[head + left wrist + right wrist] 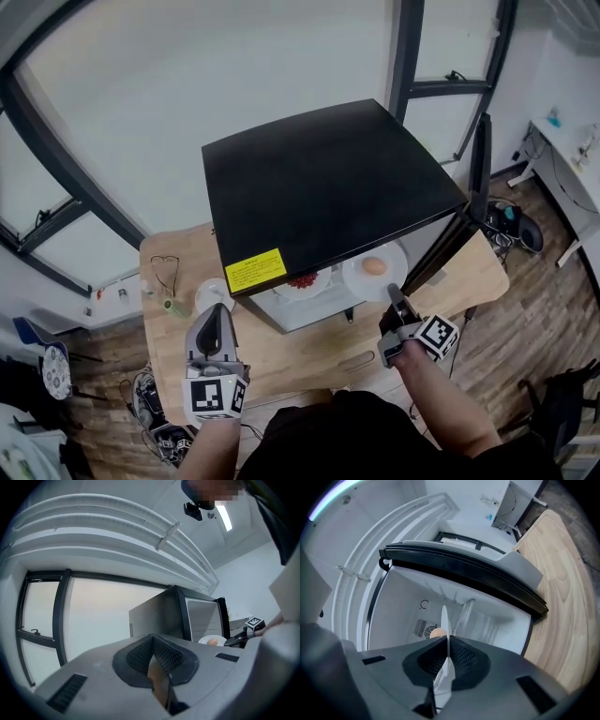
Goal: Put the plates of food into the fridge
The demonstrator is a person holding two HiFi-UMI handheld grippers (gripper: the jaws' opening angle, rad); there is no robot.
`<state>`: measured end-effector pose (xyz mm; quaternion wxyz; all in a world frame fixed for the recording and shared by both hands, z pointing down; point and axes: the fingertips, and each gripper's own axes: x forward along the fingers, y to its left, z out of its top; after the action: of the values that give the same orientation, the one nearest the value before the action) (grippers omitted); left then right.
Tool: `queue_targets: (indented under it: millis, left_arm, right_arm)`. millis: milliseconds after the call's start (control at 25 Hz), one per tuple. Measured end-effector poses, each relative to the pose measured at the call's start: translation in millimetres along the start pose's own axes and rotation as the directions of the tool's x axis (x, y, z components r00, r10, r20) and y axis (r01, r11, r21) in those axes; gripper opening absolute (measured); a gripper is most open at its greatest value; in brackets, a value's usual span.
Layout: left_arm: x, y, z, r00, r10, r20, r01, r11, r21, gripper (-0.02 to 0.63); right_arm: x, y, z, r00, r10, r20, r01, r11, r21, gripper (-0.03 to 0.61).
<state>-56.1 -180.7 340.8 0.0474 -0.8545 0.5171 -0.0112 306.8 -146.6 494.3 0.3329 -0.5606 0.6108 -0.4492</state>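
Currently: we hold the plate of food (361, 281) by its rim in the right gripper (393, 300), at the fridge (328, 178) mouth; left gripper (217, 314) pinched together, empty. Next, likely: slide it in level, release.

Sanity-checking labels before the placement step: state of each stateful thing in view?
Black mini fridge: on the wooden table.
Fridge door: open.
White plate with a round brown food item: held by its rim at the fridge opening.
Plate of red food: inside the fridge.
Right hand-held gripper: shut on the white plate's rim.
Left hand-held gripper: shut, empty.
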Motion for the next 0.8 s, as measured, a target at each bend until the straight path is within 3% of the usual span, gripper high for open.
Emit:
queue_targets:
  millis: [200,400,600,800]
  left_arm:
    - [8,4,1,1.000,0.026,-0.007,-0.026,1.000,0.011,0.003]
    - [17,7,0,0.999,0.053,-0.006,-0.053,0.999,0.013,0.003]
    - [20,8,-6,0.997,0.072,-0.013,-0.071,0.997,0.005,0.003]
    - [22,13,-10,0.995,0.095,-0.013,-0.095,0.995,-0.005,0.003]
  right_arm:
    - [24,2,9,1.000,-0.011,-0.028,0.009,0.999,-0.044,0.031]
    - [48,14,16,0.998,0.001,-0.057,-0.009,0.989,-0.150,0.031]
    - [63,15,20,0.995,-0.042,-0.091,0.022,0.978,-0.209,0.032]
    - [72,11,20,0.985,-0.129,-0.117,0.079,0.930,-0.360,0.065]
